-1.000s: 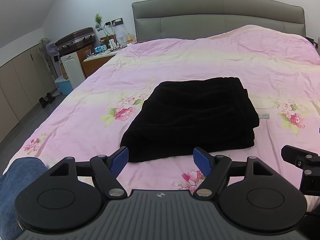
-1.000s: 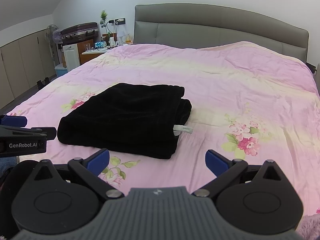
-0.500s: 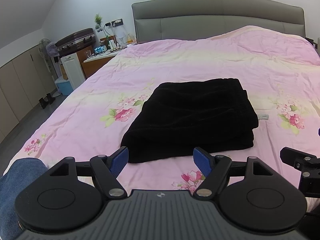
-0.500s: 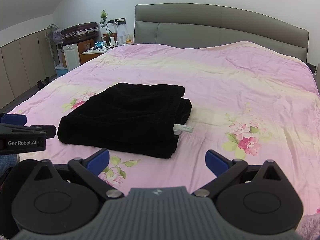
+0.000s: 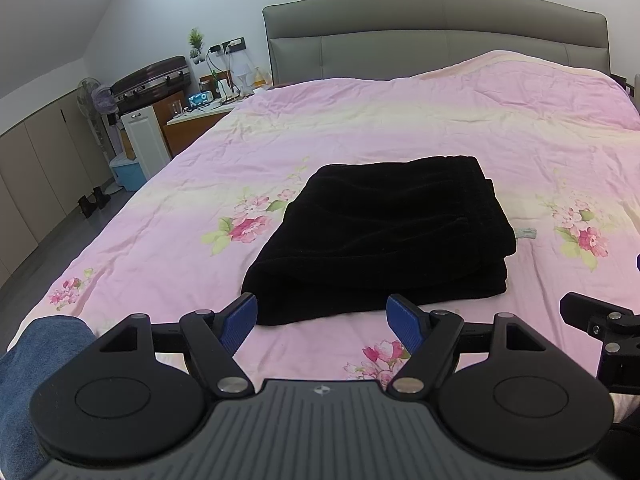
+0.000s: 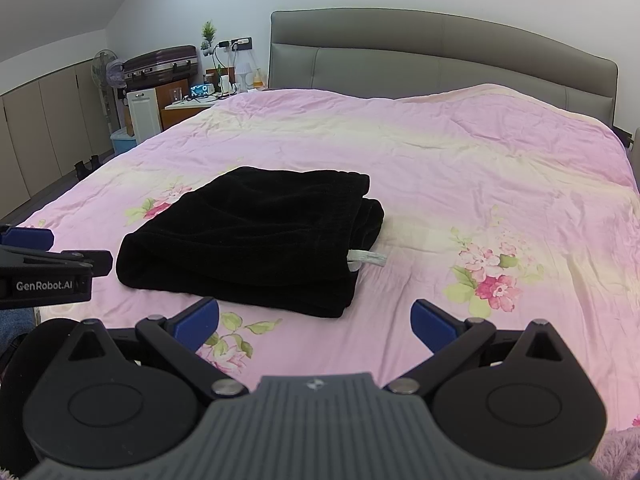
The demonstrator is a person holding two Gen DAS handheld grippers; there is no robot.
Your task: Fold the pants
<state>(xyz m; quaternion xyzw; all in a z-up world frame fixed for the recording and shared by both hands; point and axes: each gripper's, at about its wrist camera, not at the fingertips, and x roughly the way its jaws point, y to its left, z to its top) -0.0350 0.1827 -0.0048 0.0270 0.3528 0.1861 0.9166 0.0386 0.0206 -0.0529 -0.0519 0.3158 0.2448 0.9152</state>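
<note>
Nothing moved, folded pants (image 5: 384, 240) unshifted, both tools open

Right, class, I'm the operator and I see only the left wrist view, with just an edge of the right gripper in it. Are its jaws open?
Observer: Yes. The right gripper has its jaws wide apart with nothing between them, and it is short of the pants.
Operator: And the grey bit poking out at the pants' right edge?
Observer: The right wrist view shows it as a pale strap coming out from between the folded layers and lying on the bedspread.
</note>
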